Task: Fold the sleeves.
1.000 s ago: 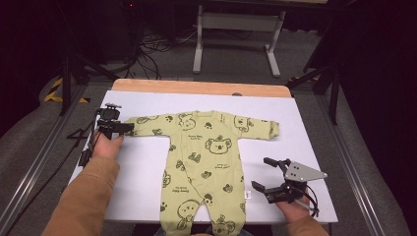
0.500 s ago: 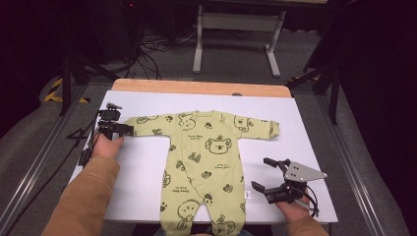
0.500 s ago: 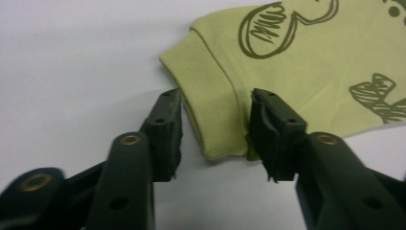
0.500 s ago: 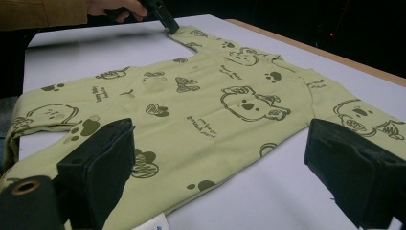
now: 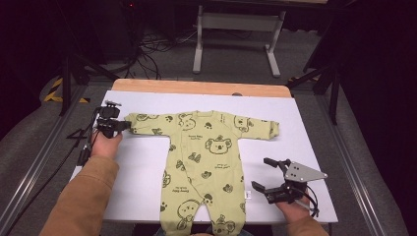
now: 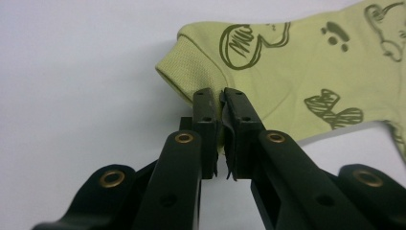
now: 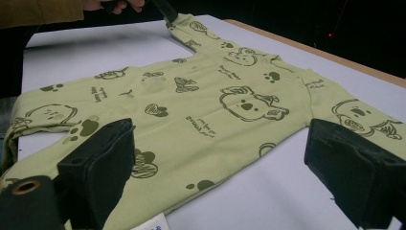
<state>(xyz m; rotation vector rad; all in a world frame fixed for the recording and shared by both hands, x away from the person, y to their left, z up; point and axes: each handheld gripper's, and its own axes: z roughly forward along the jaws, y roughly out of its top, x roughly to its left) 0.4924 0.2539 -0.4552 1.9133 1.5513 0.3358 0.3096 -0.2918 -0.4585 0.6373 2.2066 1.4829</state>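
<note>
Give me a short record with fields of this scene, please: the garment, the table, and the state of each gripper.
garment: light green baby romper with dark koala prints, lying flat, sleeves spread
surface: white table top
left gripper: jaws have just been closing; now shut on the cuff of the romper's sleeve
right gripper: open, beside the romper, holding nothing
</note>
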